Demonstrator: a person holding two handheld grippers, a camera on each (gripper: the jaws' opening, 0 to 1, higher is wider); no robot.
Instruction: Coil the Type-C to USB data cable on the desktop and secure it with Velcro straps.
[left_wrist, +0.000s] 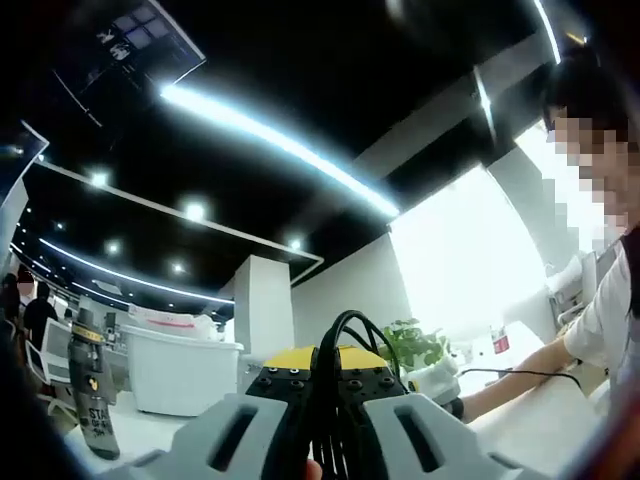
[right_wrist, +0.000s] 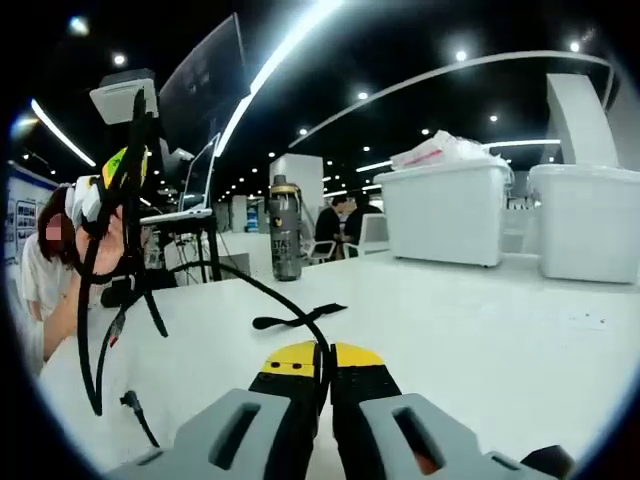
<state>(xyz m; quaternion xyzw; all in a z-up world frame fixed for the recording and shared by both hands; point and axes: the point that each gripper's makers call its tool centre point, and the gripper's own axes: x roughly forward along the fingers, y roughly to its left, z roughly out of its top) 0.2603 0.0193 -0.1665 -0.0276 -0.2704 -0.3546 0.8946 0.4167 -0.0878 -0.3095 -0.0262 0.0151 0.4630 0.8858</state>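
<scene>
Right gripper view is showing the right hand-held gripper (right_wrist: 322, 385) with its jaws closed together on the black cable (right_wrist: 270, 290). From the jaws the cable is rising in a curve over the white surface (right_wrist: 480, 330) and going to the left, where the left hand-held gripper (right_wrist: 122, 165) is holding it high in the air; several loops are hanging down from there, and one plug end (right_wrist: 130, 402) is lying on the surface near the left of the right hand-held gripper. A black Velcro strap (right_wrist: 298, 317) is lying flat on the surface just ahead of the right jaws, apart from the cable. To the right and ahead, the surface is staying wide and bare up to two white bins (right_wrist: 450, 215), which are standing far at its back edge. A dark bottle (right_wrist: 285, 228) is standing ahead, also far. A laptop on a stand (right_wrist: 195, 200) is standing at the left, behind the hanging loops, and a person (right_wrist: 45, 260) is sitting there.

Left gripper view is looking upward. The left hand-held gripper (left_wrist: 330, 410) is gripping a bundle of cable loops (left_wrist: 350, 345) between narrow jaws. Beyond it a small green plant (left_wrist: 415, 345) is standing, the bottle (left_wrist: 92, 390) is at the left, and a person's arm (left_wrist: 520, 375) is resting on the surface (left_wrist: 530, 420) at the right.
</scene>
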